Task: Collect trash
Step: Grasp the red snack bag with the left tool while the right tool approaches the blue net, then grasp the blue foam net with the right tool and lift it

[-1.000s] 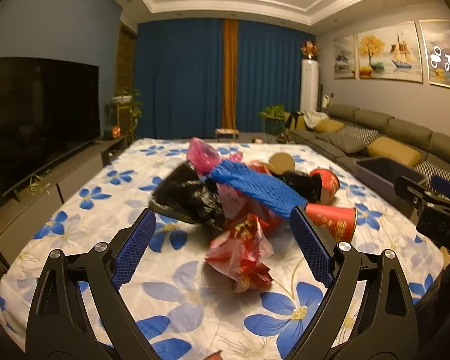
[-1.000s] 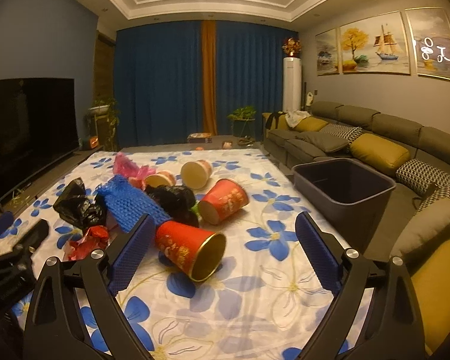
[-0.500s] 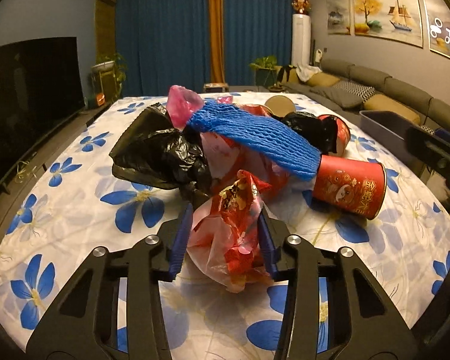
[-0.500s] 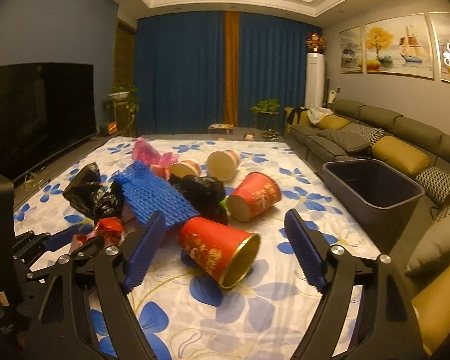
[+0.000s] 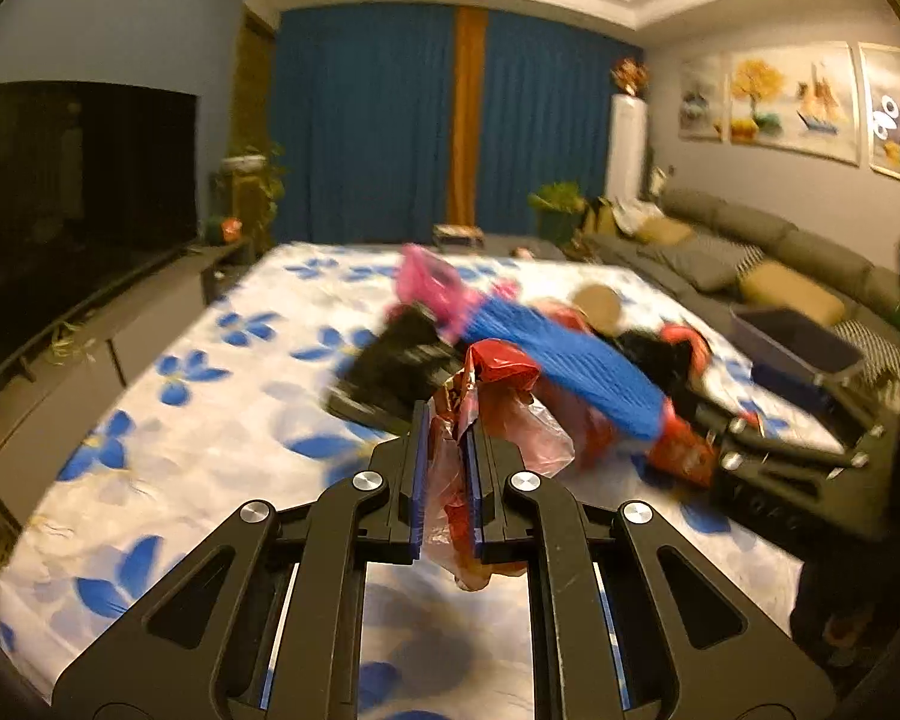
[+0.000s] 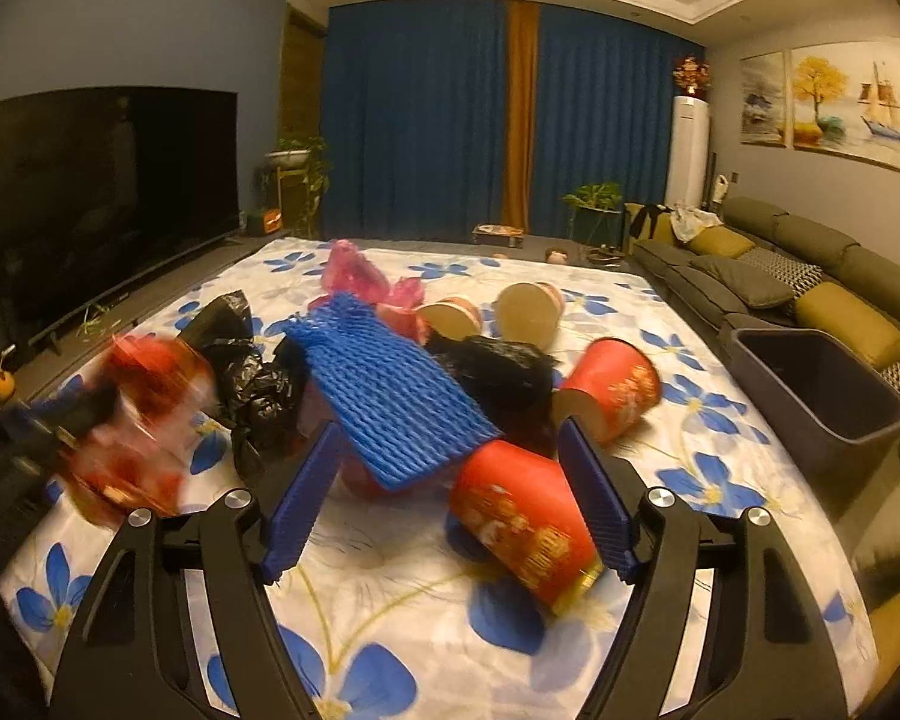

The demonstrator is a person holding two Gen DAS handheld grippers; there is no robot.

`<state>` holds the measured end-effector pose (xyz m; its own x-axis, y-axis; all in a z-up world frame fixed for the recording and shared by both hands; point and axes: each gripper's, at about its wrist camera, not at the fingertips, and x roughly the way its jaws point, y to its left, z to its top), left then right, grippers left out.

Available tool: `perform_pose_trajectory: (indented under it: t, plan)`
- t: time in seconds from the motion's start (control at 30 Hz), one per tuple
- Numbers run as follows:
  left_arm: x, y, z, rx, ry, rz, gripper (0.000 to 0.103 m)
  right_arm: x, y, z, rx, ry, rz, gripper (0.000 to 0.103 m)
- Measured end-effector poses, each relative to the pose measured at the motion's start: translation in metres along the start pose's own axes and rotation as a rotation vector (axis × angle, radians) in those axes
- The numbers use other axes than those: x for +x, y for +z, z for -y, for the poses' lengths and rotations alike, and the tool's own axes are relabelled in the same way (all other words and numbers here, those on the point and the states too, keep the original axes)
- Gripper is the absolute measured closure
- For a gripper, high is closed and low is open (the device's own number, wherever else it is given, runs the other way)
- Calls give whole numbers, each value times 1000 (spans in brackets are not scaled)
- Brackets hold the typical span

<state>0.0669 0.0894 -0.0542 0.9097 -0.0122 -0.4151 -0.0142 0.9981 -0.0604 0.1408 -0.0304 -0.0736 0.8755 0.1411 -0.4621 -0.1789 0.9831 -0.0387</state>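
Left gripper [image 5: 446, 468] level, jaws on red wrapper [image 5: 498, 402]

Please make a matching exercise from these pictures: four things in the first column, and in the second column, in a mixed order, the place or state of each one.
Things
1. red plastic bag
2. blue foam net
3. nearest red cup
4. grey bin

Places or states
A. lying on its side between the open right hand-held gripper fingers
B. standing beside the table, near the sofa
C. pinched in the shut left hand-held gripper
D. draped over the pile of trash

Pairs: 1-C, 2-D, 3-A, 4-B
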Motion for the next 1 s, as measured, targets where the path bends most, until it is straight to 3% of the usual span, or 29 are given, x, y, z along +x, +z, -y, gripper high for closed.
perform_pose_trajectory:
  t: [0.17,0.47,0.57,0.63,0.73,1.0]
  plan:
    - [-3,9,-25,-58,52,21,92,27,7,-18,-39,12,-31,30]
    - [5,15,-35,-82,39,25,92,66,14,-34,-87,-3,-90,30]
    - [10,16,-38,-87,38,20,92,76,14,-33,-94,-8,-111,43]
    - [12,17,-39,-92,34,18,92,79,14,-32,-91,5,-123,64]
    - [13,17,-38,-92,31,19,92,81,14,-27,-63,30,-137,86]
    - [11,18,-30,-76,23,19,92,52,27,-2,25,113,-66,88]
